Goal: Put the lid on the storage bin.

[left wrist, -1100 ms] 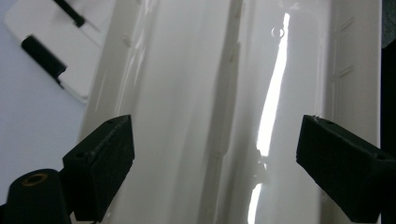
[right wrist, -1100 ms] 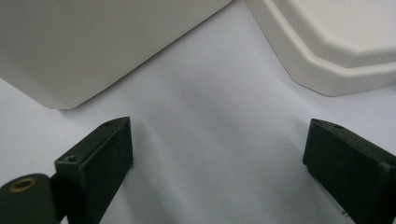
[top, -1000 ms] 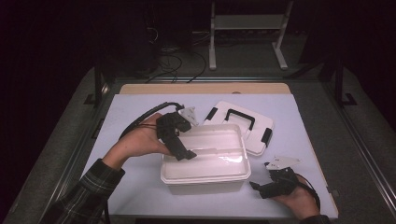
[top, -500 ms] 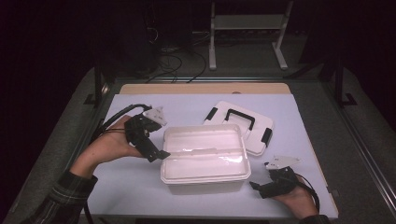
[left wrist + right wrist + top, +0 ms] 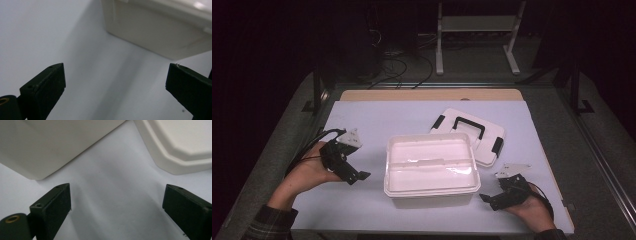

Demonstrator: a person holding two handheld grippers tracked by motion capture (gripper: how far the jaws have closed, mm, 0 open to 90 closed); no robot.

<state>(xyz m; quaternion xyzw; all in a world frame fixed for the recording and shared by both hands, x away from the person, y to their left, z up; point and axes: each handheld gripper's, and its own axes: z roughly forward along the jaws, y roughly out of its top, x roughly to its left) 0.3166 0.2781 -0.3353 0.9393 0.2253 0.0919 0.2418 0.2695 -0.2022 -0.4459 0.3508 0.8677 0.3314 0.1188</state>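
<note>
A white plastic box [image 5: 430, 162] stands without its lid in the middle of the pale table [image 5: 377, 120]. Its white lid [image 5: 469, 135], with a black handle and black clips, lies flat behind the box to the right. My left gripper [image 5: 357, 176] is low over the table left of the box, tips toward it. Its jaws have just been opening and stand wide apart [image 5: 115, 75] with nothing between them; the box's corner [image 5: 155, 32] is ahead. My right gripper [image 5: 487, 199] rests open at the box's front right corner, empty [image 5: 116, 195], facing the box [image 5: 50, 145] and lid [image 5: 180, 142].
A wooden strip [image 5: 432, 95] runs along the table's far edge. Beyond it, in the dark, are cables [image 5: 402, 65] on the floor and a white metal stand [image 5: 477, 35]. Black clamps [image 5: 317, 95] sit at the table's sides.
My left hand has drawn the gripper from over the box's left end out to the left and down toward the table. The right hand has stayed where it was.
</note>
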